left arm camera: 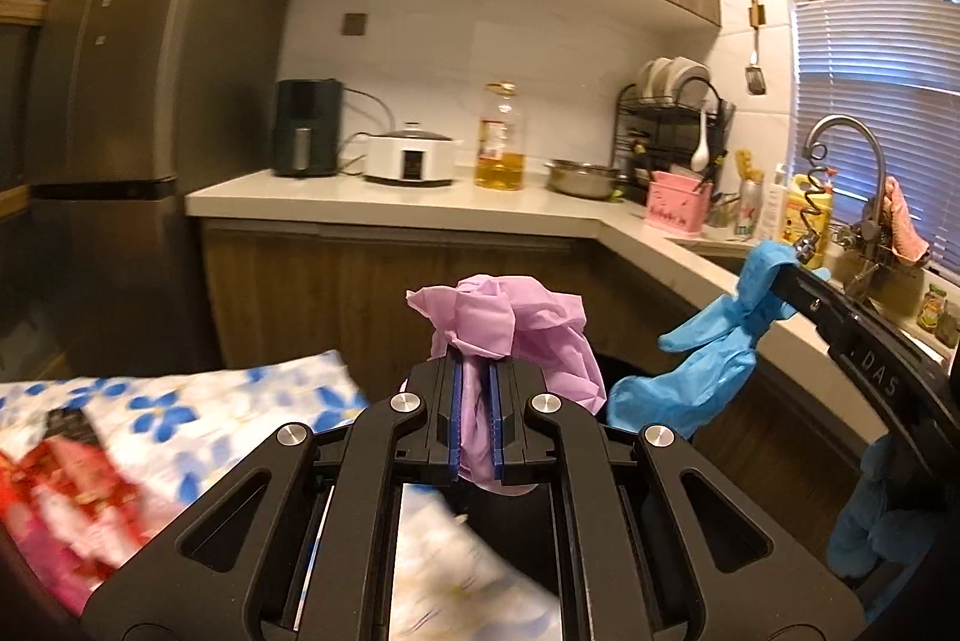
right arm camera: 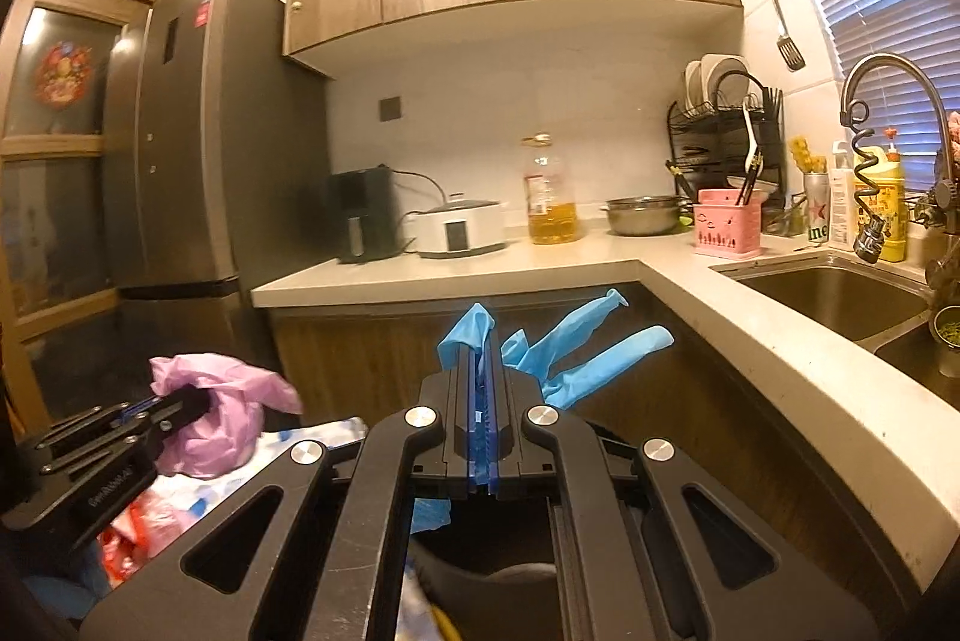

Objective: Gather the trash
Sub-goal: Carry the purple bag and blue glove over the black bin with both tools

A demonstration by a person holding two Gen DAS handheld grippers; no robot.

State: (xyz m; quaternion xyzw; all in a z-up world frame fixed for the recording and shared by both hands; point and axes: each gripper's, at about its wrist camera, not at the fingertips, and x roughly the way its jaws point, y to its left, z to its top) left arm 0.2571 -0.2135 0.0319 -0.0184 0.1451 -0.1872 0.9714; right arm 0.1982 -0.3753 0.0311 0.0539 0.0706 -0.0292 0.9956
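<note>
My left gripper (left arm camera: pixel 477 371) is shut on a crumpled pink plastic bag (left arm camera: pixel 510 323), held in the air in front of the lower cabinets. It also shows at the left of the right wrist view (right arm camera: pixel 198 404), with the pink bag (right arm camera: pixel 222 401) bulging from it. My right gripper (right arm camera: pixel 482 365) is shut on a blue rubber glove (right arm camera: pixel 576 347) whose fingers stick out to the right. In the left wrist view the right gripper (left arm camera: pixel 780 275) holds the blue glove (left arm camera: pixel 702 359) hanging down at the right.
A flowered cloth (left arm camera: pixel 198 401) with red packaging (left arm camera: pixel 66 479) lies below left. A dark opening (right arm camera: pixel 492 557) sits under the right gripper. An L-shaped counter (right arm camera: pixel 750 335) carries an oil bottle (right arm camera: pixel 549 197), cooker (right arm camera: pixel 459 227), pot (right arm camera: pixel 645 215) and sink (right arm camera: pixel 834 293). A fridge (right arm camera: pixel 198 131) stands left.
</note>
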